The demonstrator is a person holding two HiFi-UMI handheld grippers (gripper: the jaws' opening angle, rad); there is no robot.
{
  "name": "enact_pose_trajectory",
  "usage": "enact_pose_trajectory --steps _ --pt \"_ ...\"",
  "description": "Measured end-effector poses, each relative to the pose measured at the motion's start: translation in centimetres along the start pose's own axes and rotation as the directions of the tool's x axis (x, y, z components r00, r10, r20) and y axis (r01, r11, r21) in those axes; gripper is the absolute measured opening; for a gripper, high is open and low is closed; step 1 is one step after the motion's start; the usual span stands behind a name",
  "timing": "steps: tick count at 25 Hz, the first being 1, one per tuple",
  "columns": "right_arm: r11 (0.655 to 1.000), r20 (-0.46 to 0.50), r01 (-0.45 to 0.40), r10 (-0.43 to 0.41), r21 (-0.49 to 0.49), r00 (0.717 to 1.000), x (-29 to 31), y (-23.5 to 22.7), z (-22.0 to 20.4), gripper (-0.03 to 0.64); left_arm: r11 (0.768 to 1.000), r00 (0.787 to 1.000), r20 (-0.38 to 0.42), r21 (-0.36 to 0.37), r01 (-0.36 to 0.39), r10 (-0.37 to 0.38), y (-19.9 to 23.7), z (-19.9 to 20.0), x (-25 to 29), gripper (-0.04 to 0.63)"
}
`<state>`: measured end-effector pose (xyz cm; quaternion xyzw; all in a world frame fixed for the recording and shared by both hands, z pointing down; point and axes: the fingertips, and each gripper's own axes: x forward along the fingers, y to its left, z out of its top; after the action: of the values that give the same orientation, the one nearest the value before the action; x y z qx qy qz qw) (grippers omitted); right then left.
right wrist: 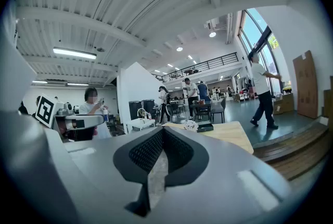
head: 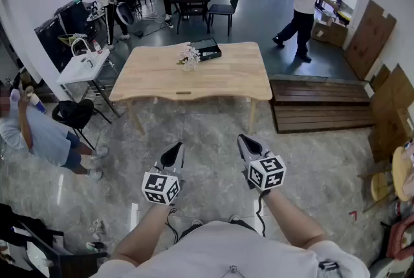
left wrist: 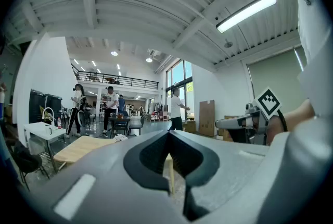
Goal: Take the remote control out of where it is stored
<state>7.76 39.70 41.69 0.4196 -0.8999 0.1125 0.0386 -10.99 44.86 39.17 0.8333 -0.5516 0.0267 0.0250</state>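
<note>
Remote control indiscernible; left tongs (head: 177, 149), right tongs (head: 243, 139) closed.

**Operator:** Head view, table (head: 194, 76): which items cannot be identified?

**Technician:** Black box (head: 207, 48): contents too small to tell. White cluster (head: 189, 57) just beside it: too small to identify.

**Operator:** Edge cut-offs?

**Technician:** Seated person (head: 42, 134): cut by the left edge. Wearer's torso (head: 226, 251): cut by the bottom edge.

**Operator:** Gripper views?

**Technician:** The left gripper (left wrist: 169, 135) body hides most of the table; only one corner shows. The right gripper (right wrist: 163, 130) body hides the table's near side.
</note>
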Motion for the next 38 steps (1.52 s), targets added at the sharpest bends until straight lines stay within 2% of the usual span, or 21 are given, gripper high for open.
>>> enact_pose_trajectory --steps 13,38 --pt "0.999 0.038 -0.025 0.026 -0.03 0.999 1.1 0.4 1.5 0.026 1.0 0.999 0.033 0.01 0.0 0.0 0.1 0.9 1.1 0.0" --pt "1.0 0.035 0.017 -0.016 -0.025 0.999 1.7 -4.0 0.0 0.026 1.0 0.999 0.034 0.024 -0.02 0.019 -0.3 -1.1 4.6 0.0"
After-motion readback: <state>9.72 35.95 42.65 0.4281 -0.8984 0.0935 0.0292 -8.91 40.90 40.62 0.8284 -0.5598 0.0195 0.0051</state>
